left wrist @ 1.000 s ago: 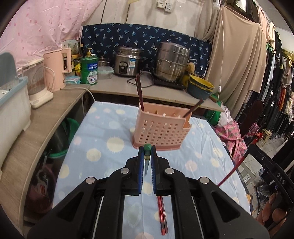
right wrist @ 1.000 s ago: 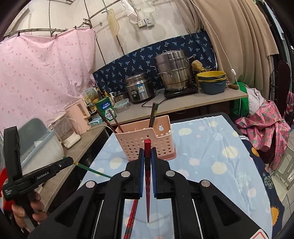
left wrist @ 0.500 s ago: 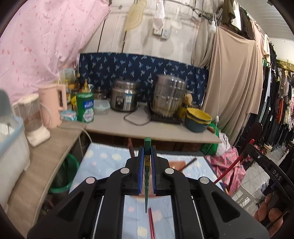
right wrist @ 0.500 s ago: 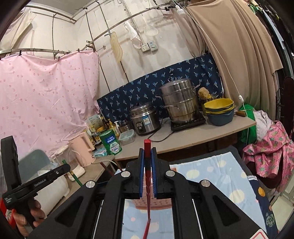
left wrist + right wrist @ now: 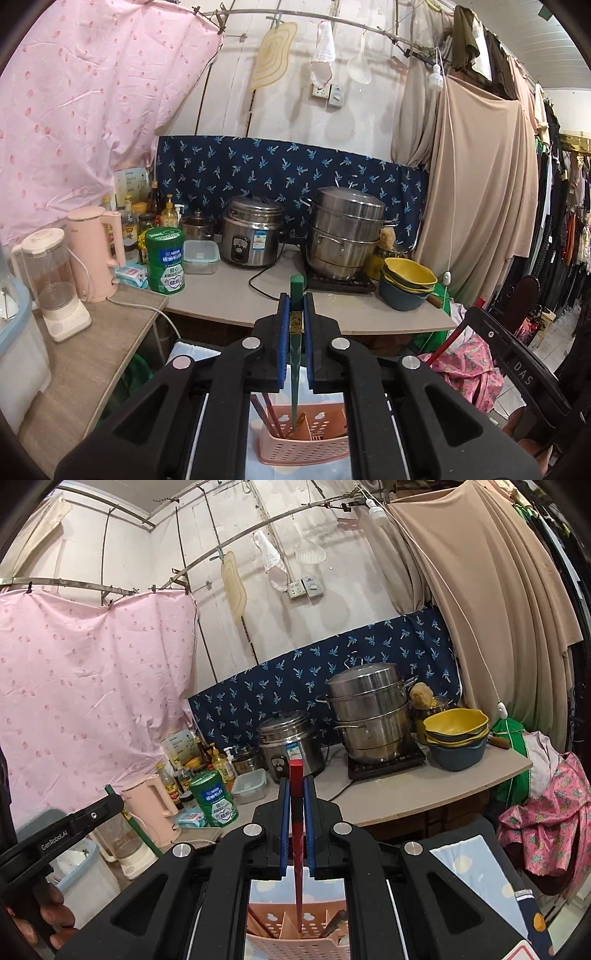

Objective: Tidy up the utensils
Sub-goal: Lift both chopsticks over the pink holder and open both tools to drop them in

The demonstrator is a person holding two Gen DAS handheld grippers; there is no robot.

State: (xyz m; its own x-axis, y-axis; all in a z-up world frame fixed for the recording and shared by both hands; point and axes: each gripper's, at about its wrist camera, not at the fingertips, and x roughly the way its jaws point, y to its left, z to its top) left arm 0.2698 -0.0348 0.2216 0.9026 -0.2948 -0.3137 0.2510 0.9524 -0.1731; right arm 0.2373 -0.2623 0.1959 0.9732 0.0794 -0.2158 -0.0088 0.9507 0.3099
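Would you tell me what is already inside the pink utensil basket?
In the pink utensil basket, two reddish-brown chopsticks lean in the left compartment, and the green chopstick held by the left gripper dips in. The gripper bodies cover the basket's sides and floor.

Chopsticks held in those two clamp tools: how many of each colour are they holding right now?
Green chopstick: 1, clamped in the left gripper.
Red chopstick: 1, clamped in the right gripper.
Total held: 2, both pointing down over the pink utensil basket.
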